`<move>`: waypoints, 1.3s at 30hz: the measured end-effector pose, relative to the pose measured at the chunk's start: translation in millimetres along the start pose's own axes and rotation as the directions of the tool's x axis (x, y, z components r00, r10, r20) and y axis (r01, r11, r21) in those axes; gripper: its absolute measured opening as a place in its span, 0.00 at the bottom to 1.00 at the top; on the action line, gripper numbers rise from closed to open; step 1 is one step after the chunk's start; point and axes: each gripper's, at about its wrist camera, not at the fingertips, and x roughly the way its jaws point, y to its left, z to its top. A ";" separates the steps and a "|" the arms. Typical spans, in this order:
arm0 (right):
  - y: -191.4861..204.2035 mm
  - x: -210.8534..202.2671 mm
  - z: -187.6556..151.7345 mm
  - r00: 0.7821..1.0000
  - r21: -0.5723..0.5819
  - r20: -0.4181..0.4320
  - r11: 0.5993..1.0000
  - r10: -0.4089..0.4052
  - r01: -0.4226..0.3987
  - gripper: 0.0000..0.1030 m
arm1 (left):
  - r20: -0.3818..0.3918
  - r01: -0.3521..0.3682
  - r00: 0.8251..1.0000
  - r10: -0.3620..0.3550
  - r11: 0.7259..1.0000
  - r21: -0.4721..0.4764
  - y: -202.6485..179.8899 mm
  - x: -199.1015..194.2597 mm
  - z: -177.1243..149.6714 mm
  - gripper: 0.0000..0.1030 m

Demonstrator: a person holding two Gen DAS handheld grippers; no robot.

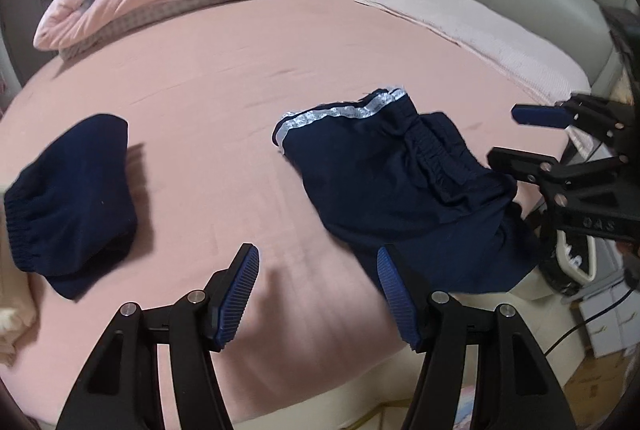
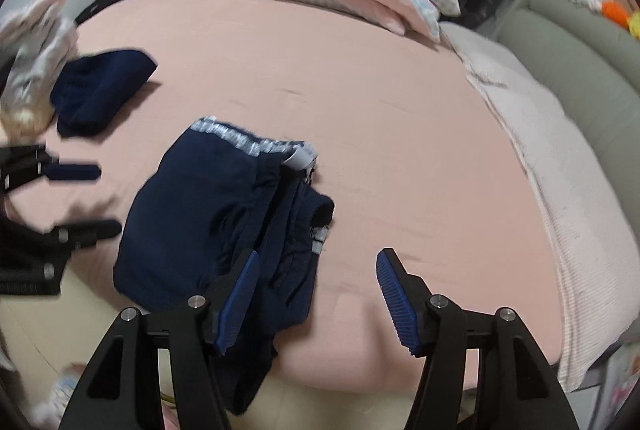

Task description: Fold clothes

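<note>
On the bed covered with a pink sheet (image 1: 224, 102), a small folded dark navy garment (image 1: 76, 198) is seen at the left. The left gripper (image 1: 318, 294) is held with its jaws wide and empty. Near the front edge, dark navy shorts with a silver side stripe (image 2: 216, 226) are laid. The right gripper (image 2: 318, 296) is held above them, jaws wide, nothing gripped.

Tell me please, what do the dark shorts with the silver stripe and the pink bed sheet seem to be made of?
Shorts: probably thin, smooth synthetic sportswear fabric; it drapes in soft folds, with a gathered elastic waistband. The stripe looks reflective, shining silver-white.

Bed sheet: likely matte woven cotton or a blend; flat, no sheen, with fine creases.
</note>
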 end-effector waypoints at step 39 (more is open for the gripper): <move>76.1 6.7 -125.4 0.910 -0.822 0.349 0.393 -0.226 0.412 0.59 | 0.326 -0.434 0.900 0.291 0.520 0.736 -88.8 5.4 -70.2 0.58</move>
